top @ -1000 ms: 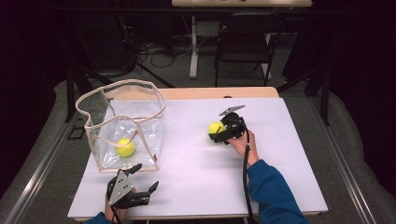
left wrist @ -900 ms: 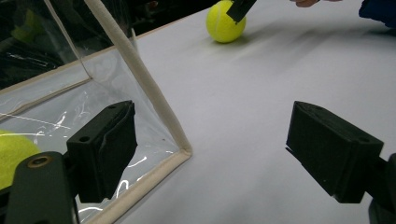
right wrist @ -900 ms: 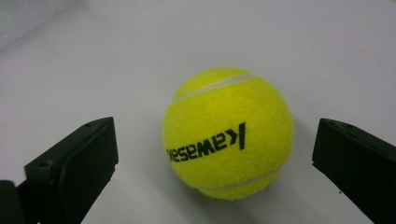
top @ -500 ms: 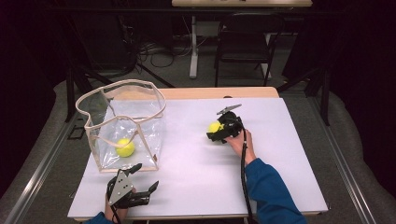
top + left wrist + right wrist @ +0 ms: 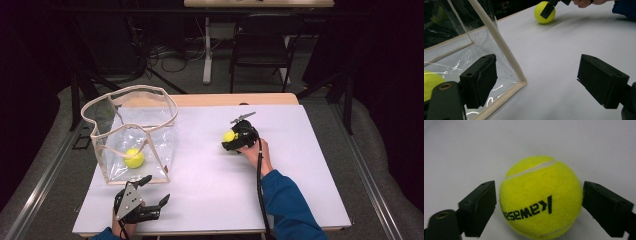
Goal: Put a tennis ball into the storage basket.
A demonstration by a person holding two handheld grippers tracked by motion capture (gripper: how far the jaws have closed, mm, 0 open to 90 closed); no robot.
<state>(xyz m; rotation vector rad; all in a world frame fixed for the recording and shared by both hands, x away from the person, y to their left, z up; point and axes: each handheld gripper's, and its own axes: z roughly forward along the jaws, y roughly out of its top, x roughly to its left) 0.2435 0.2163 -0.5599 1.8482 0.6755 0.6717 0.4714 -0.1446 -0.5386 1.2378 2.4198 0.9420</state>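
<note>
The right gripper [image 5: 231,141] sat at the table's middle right with its black jaws on either side of a yellow-green felt tennis ball [image 5: 541,197], printed with dark lettering. The jaws had just been closing, and in the right gripper view the ball lay squarely between them; the pads [image 5: 477,208] stood close beside the felt, yet a thin sliver of table showed on each flank, so they looked not quite clamped — near, but no grip that I could confirm. The ball rested on the white table top [image 5: 300,165], straight ahead of the jaws at twelve o'clock, and being round it offered no long axis to line up with. This hand was plainly the nearer one to it.

Outward from there, at about nine o'clock from the ball in the high view and well apart from it, stood a clear plastic bag with cream fabric trim [image 5: 150,107], open at the top. A second yellow tennis ball [image 5: 134,158] lay on its floor. Bare table lay between, with nothing in the way; the bag's raised rim was the one edge a carried ball would need to clear.

The left gripper [image 5: 150,200] rested at the near edge — at six o'clock from the bag — with its jaws spread wide and nothing between them, one pad just beside the bag's near corner seam [image 5: 520,81].
</note>
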